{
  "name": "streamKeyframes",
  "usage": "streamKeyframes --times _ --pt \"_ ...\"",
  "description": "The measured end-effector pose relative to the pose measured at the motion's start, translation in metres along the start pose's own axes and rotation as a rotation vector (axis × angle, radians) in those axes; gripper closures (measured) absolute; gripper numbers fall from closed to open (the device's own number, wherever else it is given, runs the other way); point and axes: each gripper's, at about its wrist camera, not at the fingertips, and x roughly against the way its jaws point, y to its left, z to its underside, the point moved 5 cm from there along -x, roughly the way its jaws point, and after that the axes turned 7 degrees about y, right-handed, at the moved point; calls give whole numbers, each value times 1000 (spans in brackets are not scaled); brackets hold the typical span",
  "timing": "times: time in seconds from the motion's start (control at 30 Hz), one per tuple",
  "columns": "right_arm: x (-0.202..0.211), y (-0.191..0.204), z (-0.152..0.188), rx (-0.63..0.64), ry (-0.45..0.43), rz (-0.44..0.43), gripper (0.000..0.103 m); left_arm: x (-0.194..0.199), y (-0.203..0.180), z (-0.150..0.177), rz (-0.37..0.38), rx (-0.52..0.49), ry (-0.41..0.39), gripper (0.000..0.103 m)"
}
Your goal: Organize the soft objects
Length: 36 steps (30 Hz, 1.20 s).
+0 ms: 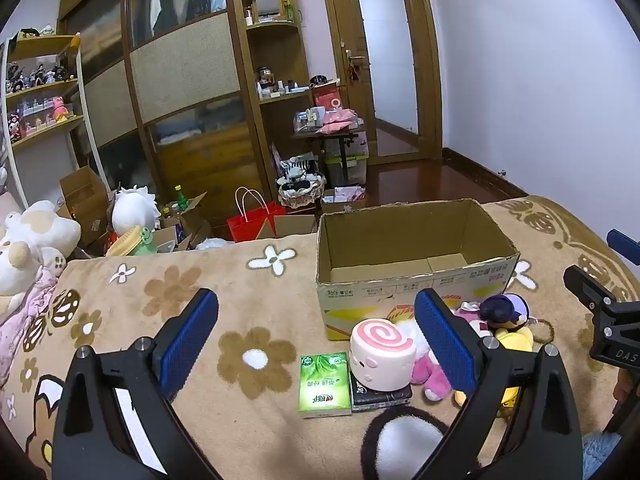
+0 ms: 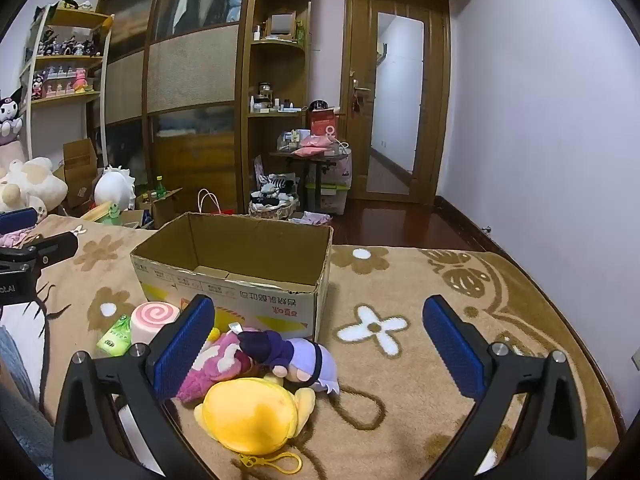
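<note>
Both tongs are wide open and hold nothing. Right in front of the right tongs [image 2: 320, 344] lie a yellow plush [image 2: 252, 412], a purple doll [image 2: 292, 354] and a pink plush [image 2: 222, 360]. A swirl roll toy [image 1: 382, 354] sits ahead of the left tongs [image 1: 316, 336]. Farther back stands the cardboard box [image 2: 240, 280] on the flower blanket [image 2: 400, 380].

The left gripper's finger [image 1: 444, 344] hides most of the pink plush [image 1: 430, 372]. The swirl squishy [image 1: 380, 354] covers much of a dark pack [image 1: 380, 398].
</note>
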Motion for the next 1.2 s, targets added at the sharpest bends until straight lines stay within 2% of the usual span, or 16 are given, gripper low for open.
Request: streamKeyframes --times 1.2 --pt "-1 0 1 -3 1 -2 0 0 0 0 -1 -3 4 5"
